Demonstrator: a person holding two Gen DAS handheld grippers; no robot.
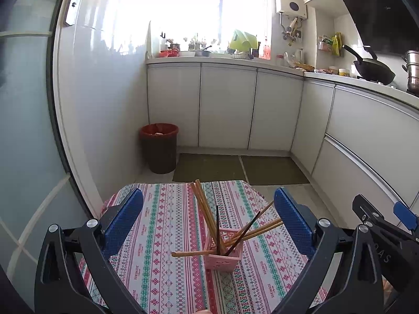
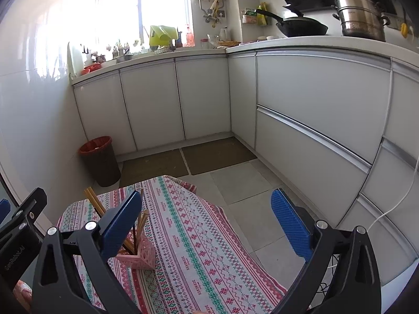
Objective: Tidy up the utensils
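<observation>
A pink perforated holder (image 1: 223, 257) stands on a small table with a patterned cloth (image 1: 167, 235). Several wooden and dark chopsticks (image 1: 207, 212) stick out of it at splayed angles; one (image 1: 192, 253) lies nearly level off its left side. My left gripper (image 1: 209, 222) is open and empty, its blue pads on either side of the holder, above it. My right gripper (image 2: 207, 222) is open and empty over the cloth (image 2: 193, 235), with the holder (image 2: 140, 255) by its left finger (image 2: 121, 225), which hides part of the chopsticks (image 2: 95, 204). The right gripper's body (image 1: 385, 235) shows at right in the left wrist view.
A dark bin with a red liner (image 1: 159, 147) stands on the floor by the wall. White cabinets (image 1: 225, 107) run along the back and right. A wok (image 2: 301, 26) and a steel pot (image 2: 361, 18) sit on the counter. Two mats (image 2: 183, 159) lie on the floor.
</observation>
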